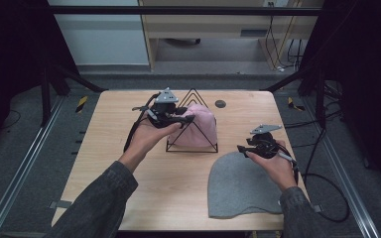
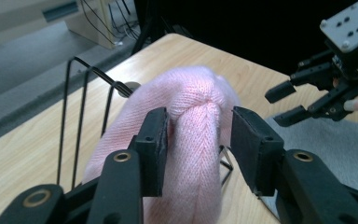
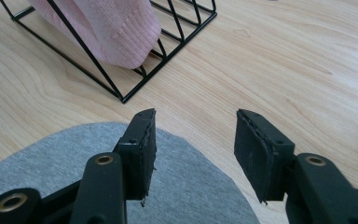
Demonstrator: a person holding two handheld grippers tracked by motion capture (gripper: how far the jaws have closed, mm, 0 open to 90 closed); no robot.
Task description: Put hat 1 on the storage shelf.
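A pink knit hat (image 1: 201,126) is draped over a black wire rack (image 1: 192,148) at the middle of the wooden table (image 1: 168,198). My left gripper (image 1: 187,119) is at the hat's left side. In the left gripper view a ridge of the pink hat (image 2: 186,93) runs between the jaws of my left gripper (image 2: 199,140): one pad touches the knit, the other stands off with a gap, so it is open. A grey knit hat (image 1: 238,188) lies flat at the front right. My right gripper (image 3: 196,149) hovers open over its rounded top edge (image 3: 191,196), nothing between the jaws.
A small dark round spot (image 1: 220,103) marks the table behind the rack. Black frame posts stand off both back corners, and cables (image 1: 327,198) trail on the floor to the right. Bare wood lies at the front left.
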